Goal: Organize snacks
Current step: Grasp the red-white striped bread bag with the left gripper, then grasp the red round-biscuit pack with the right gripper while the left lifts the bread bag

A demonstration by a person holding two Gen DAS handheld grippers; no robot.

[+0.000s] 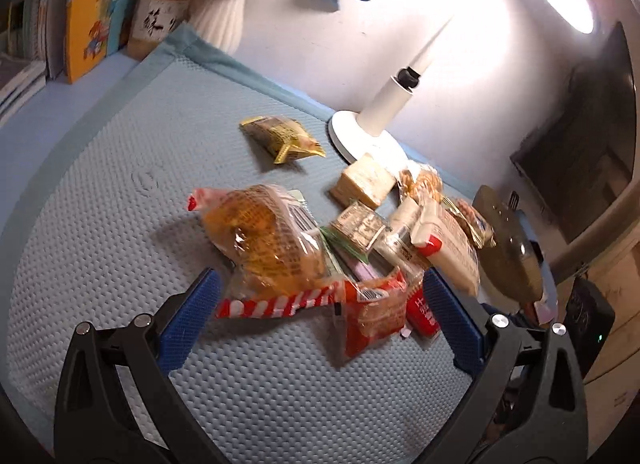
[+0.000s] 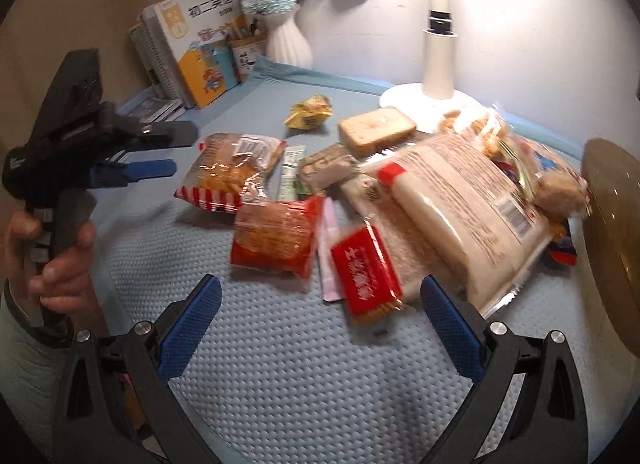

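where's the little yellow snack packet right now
The yellow snack packet lies alone on the blue mat, behind the main pile, between the books and the lamp base.

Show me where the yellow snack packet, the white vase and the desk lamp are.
yellow snack packet point(image 2: 309, 111), right wrist view, middle of the wrapper
white vase point(image 2: 289, 42), right wrist view, ribbed body
desk lamp point(image 1: 366, 136), left wrist view, round base

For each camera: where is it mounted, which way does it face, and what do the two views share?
Left wrist: sits behind the open left tongs, facing the snack pile and desk lamp by the wall; no hand shows.
Right wrist: sits behind the open right tongs, facing the pile and books; the left hand shows holding the other tongs.
Shared: red cracker pack, yellow packet, vase.
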